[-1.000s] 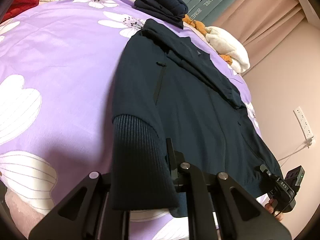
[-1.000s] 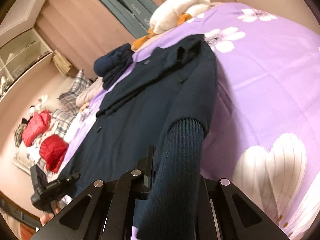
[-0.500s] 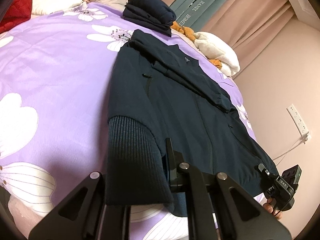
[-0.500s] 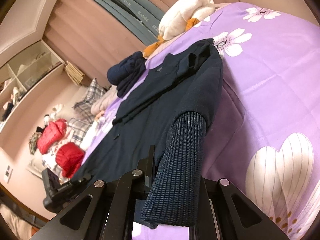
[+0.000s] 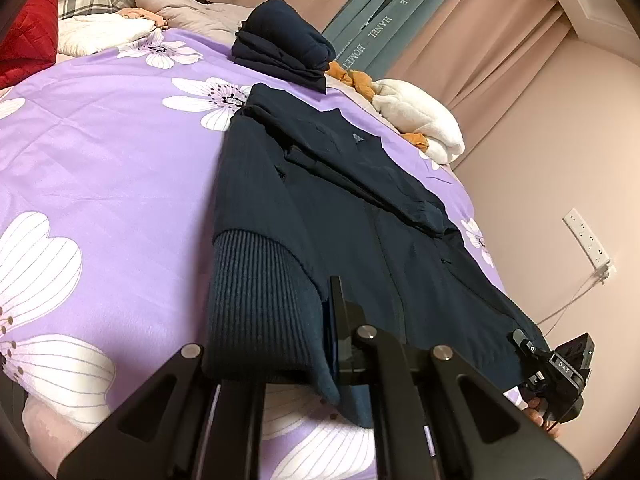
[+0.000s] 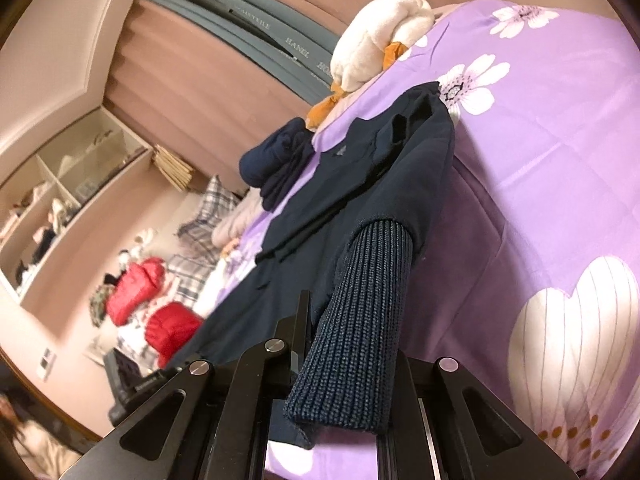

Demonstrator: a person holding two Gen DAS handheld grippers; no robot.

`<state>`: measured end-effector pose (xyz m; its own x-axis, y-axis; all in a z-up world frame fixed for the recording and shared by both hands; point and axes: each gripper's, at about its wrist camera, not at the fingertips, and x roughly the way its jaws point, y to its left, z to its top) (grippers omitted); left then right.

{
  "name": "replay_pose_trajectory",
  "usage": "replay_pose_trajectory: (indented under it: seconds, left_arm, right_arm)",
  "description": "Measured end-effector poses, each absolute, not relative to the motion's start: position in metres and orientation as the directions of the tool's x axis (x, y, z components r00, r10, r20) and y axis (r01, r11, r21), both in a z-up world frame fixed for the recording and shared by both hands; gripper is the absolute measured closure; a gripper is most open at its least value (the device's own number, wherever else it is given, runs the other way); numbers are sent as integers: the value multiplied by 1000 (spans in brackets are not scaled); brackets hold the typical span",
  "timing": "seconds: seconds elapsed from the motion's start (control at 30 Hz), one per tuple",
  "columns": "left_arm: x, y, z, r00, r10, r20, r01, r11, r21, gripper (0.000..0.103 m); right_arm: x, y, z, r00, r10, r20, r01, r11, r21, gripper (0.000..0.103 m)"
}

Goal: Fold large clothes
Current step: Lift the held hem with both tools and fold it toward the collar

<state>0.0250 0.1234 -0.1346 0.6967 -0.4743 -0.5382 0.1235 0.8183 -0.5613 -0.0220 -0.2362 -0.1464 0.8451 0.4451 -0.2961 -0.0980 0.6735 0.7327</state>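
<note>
Both hand-held grippers clamped one navy jacket [image 5: 360,216] by its two ribbed hem corners: the left gripper [image 5: 280,344] pinched one corner, the right gripper [image 6: 344,364] the other. It lay spread on one purple floral bedspread [image 5: 100,168], near one folded navy garment [image 5: 288,48].

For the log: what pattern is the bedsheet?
Purple bedsheet with white flowers; clearest in left wrist view.
</note>
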Motion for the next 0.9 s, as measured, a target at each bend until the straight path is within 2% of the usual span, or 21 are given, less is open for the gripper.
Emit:
replay_pose_trajectory:
  seconds: [0.6,0.9]
  left_arm:
    - [23,124,-119,709,-505,-492,177,803,-569,95]
    - [19,120,-102,713,-534,-454,234,793,-563,95]
  right_arm:
    - [-22,-233,-138,837,488,-249,-160,653,741,91]
    - [-26,-235,-132,827,538,-166,-226,587,777,91]
